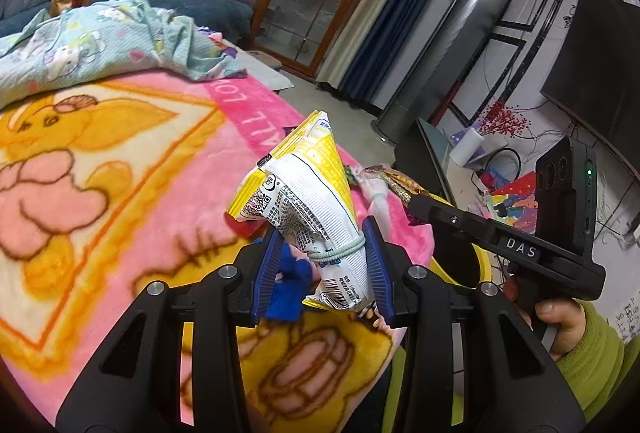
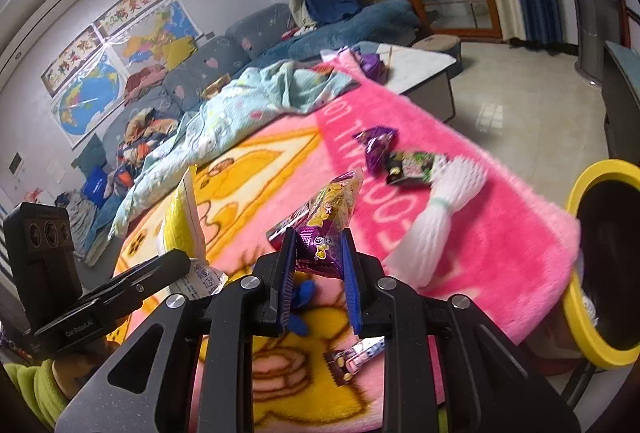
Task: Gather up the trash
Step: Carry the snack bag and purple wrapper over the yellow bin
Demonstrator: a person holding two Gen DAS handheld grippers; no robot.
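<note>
Both grippers held trash over the pink blanket [image 1: 120, 169].
My left fingers [image 1: 269, 265] pinched a yellow-white snack bag [image 1: 304, 193]; my right fingers [image 2: 354, 285] pinched a purple wrapper [image 2: 320, 249].

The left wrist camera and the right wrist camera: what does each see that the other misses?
Only the left wrist view shows the yellow-and-white snack bag full-on, clamped in the left gripper, and a black TV.

Only the right wrist view shows the purple snack wrapper pinched by the right gripper, a purple packet, a green-and-black wrapper, wall maps and a small wrapper.

Both show the pink cartoon blanket, the white foam netting and the yellow-rimmed bin.
</note>
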